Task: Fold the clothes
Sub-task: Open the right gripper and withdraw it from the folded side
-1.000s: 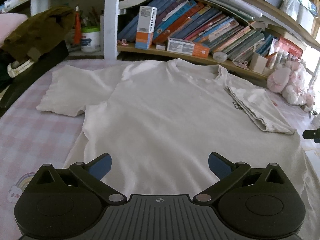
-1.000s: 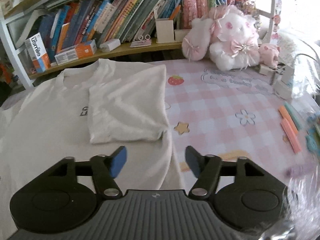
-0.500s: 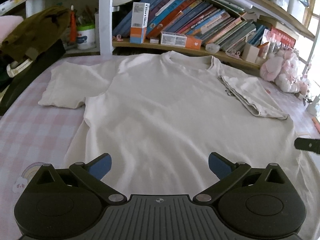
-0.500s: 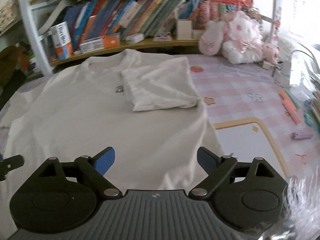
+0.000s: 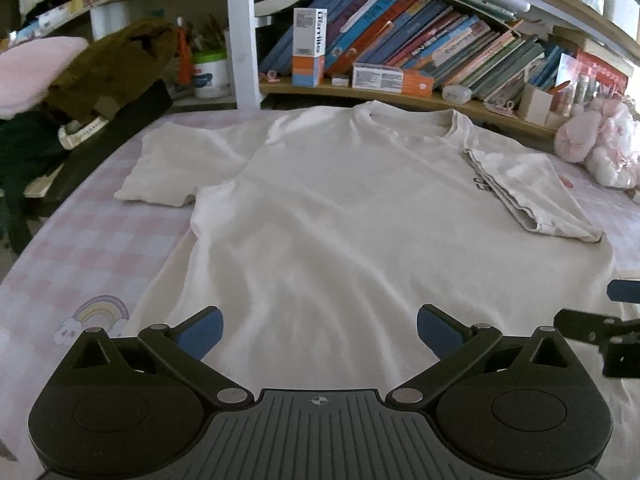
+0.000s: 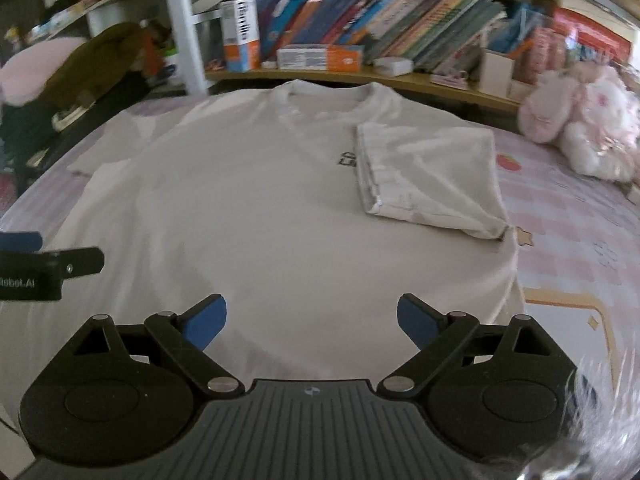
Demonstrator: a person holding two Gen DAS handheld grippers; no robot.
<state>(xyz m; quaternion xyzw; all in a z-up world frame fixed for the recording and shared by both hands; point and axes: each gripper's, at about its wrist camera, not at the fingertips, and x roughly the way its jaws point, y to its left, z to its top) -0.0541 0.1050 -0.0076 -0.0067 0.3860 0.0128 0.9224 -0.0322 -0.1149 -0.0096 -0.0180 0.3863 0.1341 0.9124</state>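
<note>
Blue-padded, our right gripper (image 6: 312,322) and left gripper (image 5: 319,330) hover spread and empty over the near hem of the white shirt (image 5: 360,216), flat on the bed; we should pinch both hem corners evenly.

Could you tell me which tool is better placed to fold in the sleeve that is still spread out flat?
Left, I would judge. The flat sleeve lies on the left tool's side of the T-shirt, while the right tool hangs nearer the sleeve already folded in. Both are open and empty.
</note>
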